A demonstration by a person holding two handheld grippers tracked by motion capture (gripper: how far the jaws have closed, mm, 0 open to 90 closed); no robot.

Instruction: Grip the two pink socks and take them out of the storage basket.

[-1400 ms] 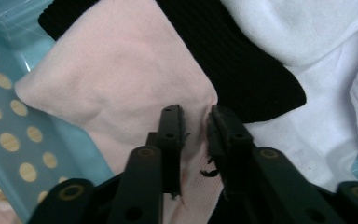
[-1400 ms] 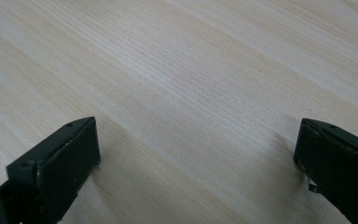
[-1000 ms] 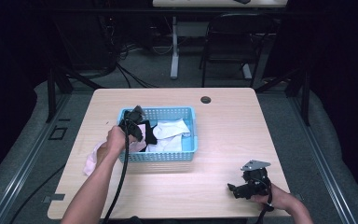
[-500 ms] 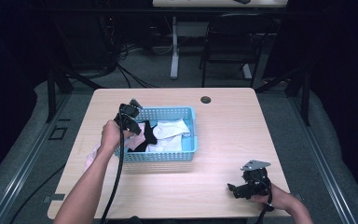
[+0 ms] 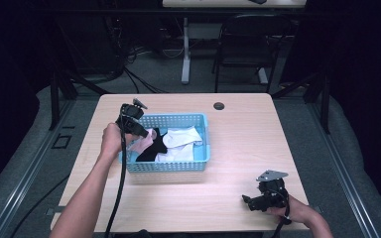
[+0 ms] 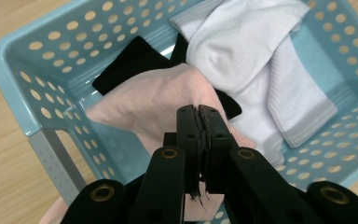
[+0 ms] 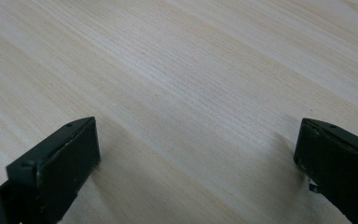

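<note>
Wooden table [image 5: 238, 129] bearing basket [image 5: 206, 144] | left gripper [image 6: 198, 114] clamping pink sock [image 6: 154, 105], hanging toward 7 o'clock, risking snagging the rim | right gripper [image 7: 196, 154] resting agape

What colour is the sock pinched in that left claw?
Pale pink sock, clearest in the left gripper view.

Two black grippers are seen: the left gripper [image 5: 138, 124] at centre left of the high view, the right gripper [image 5: 258, 201] at lower right, topped by a grey three-cornered plate. Brass-coloured rivets mark the jaw arms. Black cables trail downward. Forearms are bare.
</note>
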